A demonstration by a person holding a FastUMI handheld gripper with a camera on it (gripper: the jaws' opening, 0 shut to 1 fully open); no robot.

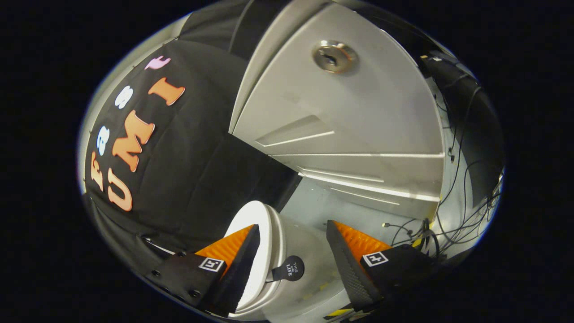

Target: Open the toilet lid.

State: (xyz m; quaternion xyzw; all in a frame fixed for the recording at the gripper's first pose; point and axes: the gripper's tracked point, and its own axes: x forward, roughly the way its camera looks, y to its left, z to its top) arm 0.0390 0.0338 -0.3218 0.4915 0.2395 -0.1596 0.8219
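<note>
The white toilet lid (262, 251) looks like smooth, glossy plastic, and a small round black tab (290, 269) with a matt face sits on it between the spread fingers of the gripper (293, 264), whose pads (352, 264) are ribbed and rough. Beyond them, the pale grey metal cabinet (341, 125) has a smooth, faintly scuffed painted finish, with a shiny round metal lock (334, 56) set into it. To the left the booth's wall is soft, matt black cloth (193, 179), and thin black cables (453, 224) lie tangled at the right.
</note>
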